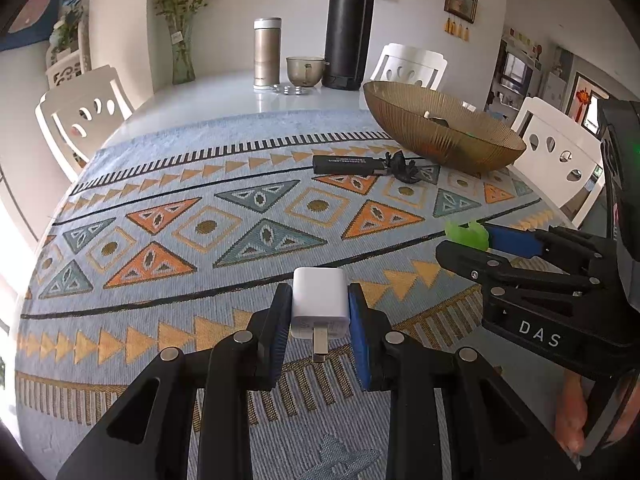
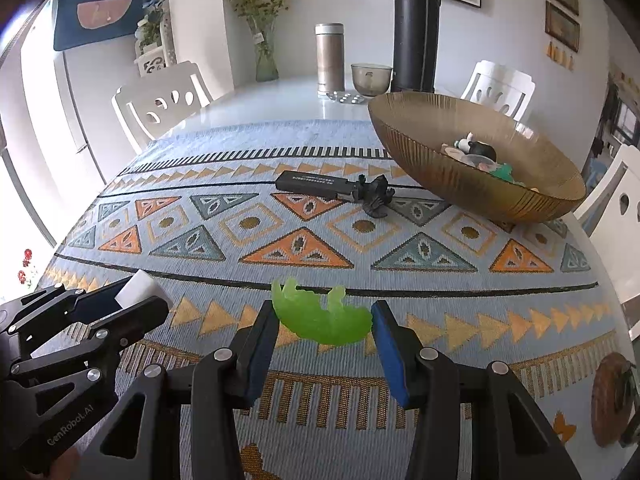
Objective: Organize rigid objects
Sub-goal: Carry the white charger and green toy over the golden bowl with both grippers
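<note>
Now both grippers carry a small object above the patterned cloth [image 1: 168,184].

Left gripper [image 1: 320,312] is clamped on the white charger [image 1: 319,302], prongs toward the camera; right gripper [image 2: 322,322] pinches the green figure [image 2: 320,320]. Likely both go into the amber bowl [image 2: 420,160], at two o'clock, well apart.

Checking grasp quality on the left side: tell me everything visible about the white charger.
The white charger is a small glossy plastic cube with rounded edges. A flat metal prong sticks out of its near face, toward the camera, above a faint grey marking. The left gripper is shut on it, one blue pad on each side face, holding it above the patterned tablecloth. In the right wrist view only one white corner shows between the fingers.
</note>
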